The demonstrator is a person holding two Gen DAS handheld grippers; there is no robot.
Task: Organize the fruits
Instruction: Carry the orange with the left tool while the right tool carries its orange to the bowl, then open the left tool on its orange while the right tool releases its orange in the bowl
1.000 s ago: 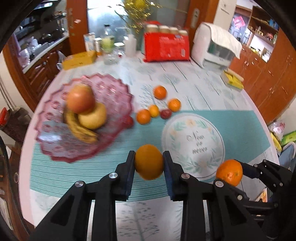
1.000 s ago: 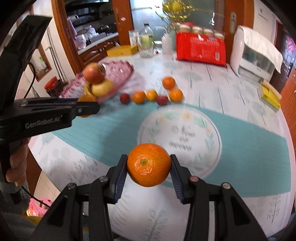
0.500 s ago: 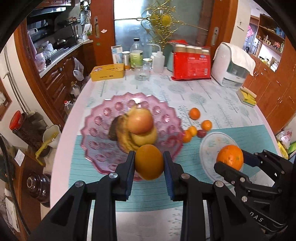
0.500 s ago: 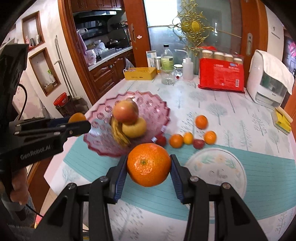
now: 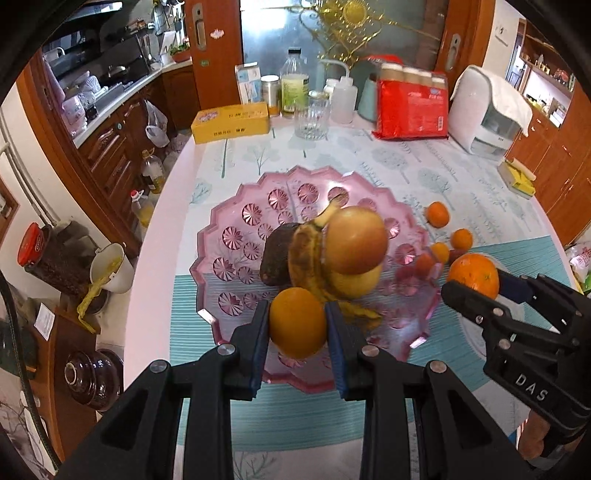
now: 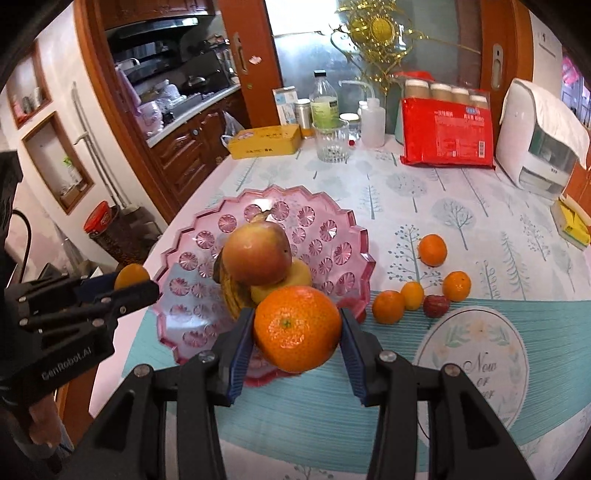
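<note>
Left wrist view: the pink bowl has come closer and now sits right under the left gripper, which squeezes a small orange. The right gripper squeezes a big orange over the bowl's near edge. Both look ready to drop in. The round mat, right of the bowl, says "Now or never". The tools read "GenRobot.AI" and "DAS".

Round table under a tree-print cloth and teal mat. Ahead: glass door with a gold ornament, wood-framed. Ahead-left, kitchen counter over carved wooden cabinets; ahead-right, more wooden cabinets.
</note>
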